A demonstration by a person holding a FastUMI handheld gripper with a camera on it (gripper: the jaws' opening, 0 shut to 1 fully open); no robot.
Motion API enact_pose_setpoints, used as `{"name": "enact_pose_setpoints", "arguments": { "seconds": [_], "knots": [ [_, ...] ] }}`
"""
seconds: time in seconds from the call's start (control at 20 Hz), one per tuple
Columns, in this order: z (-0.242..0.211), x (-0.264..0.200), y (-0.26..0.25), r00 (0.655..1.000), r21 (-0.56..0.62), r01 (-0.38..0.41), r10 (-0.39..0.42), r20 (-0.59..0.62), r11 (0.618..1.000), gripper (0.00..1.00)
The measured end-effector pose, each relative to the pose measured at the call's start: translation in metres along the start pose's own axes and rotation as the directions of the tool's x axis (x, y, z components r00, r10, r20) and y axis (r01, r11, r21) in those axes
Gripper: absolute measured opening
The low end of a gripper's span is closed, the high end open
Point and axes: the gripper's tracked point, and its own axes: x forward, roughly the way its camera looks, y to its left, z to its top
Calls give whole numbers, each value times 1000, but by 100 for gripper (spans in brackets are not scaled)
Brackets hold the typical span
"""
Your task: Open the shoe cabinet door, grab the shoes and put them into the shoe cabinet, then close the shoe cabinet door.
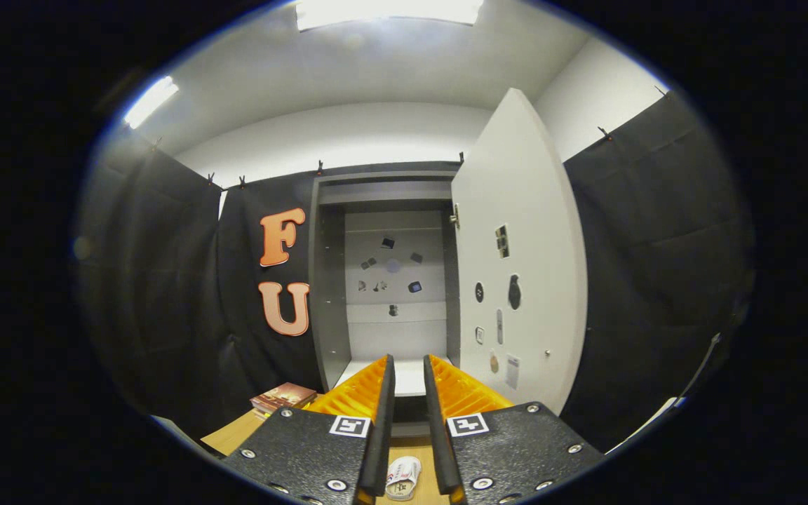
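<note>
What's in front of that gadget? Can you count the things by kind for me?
Shoe cabinet: 1
Cabinet door, swung open: 1
Stack of books: 1
Shoe, seen between the fingers of the hand-held gripper: 1
Wooden table: 1
Total: 5

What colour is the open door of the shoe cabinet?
The flat cabinet door is plain white, clearest in the gripper view; the gripper holds nothing.

Grey shoe cabinet (327,280) ahead, door (516,266) swung open rightward, shoe (402,478) below tool fingers
</note>
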Motion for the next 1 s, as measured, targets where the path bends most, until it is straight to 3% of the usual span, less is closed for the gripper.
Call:
{"name": "enact_pose_setpoints", "arguments": {
  "seconds": [0.2, 0.25, 0.35, 0.45, 0.65, 1.0],
  "knots": [
    [-6, 8, 24, 1000, 6, -11, 11, -12, 1000, 51],
    [-9, 10, 27, 1000, 4, -9, 9, -19, 1000, 63],
    [-16, 16, 32, 999, -2, 0, -1, -37, 1000, 78],
    [-21, 18, 38, 999, -1, 2, -2, -45, 1000, 85],
    [-29, 25, 44, 998, 2, 17, -17, -67, 1000, 92],
    [-51, 38, 52, 993, -7, 27, -28, -110, 1000, 93]
  ]
}}
